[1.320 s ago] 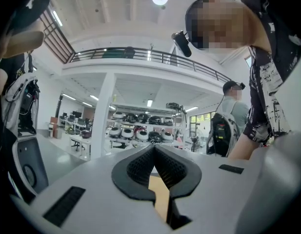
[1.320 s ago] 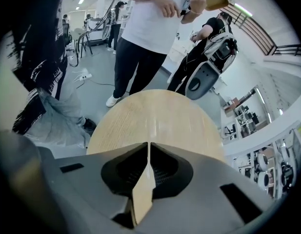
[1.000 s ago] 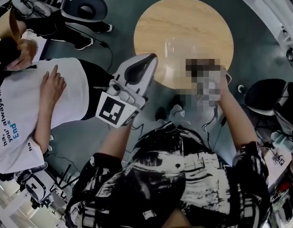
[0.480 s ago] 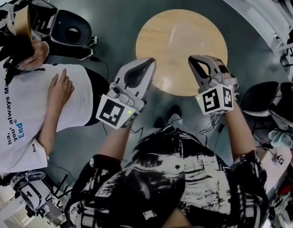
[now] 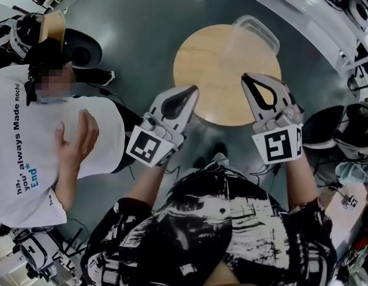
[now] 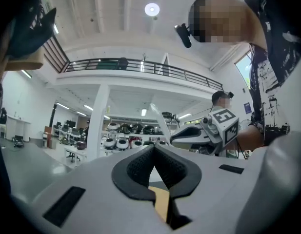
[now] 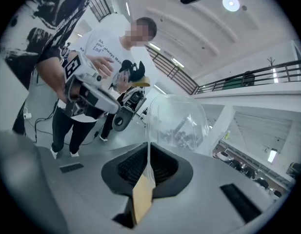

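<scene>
R gripper (image 7: 148,152) pinched shut on clear tub (image 7: 177,121) rim above round table (image 5: 213,70). L gripper (image 6: 154,152) shut, empty, at table's near edge. Thin wall, so pinch firm, tub level.

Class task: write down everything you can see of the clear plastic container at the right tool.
The clear plastic container is a see-through, thin-walled tub with rounded corners and a rim lip; it looks empty. It stands on edge just beyond the right tool, whose jaws are closed on one thin wall. From the head view it shows over the far edge of the round wooden table.
</scene>
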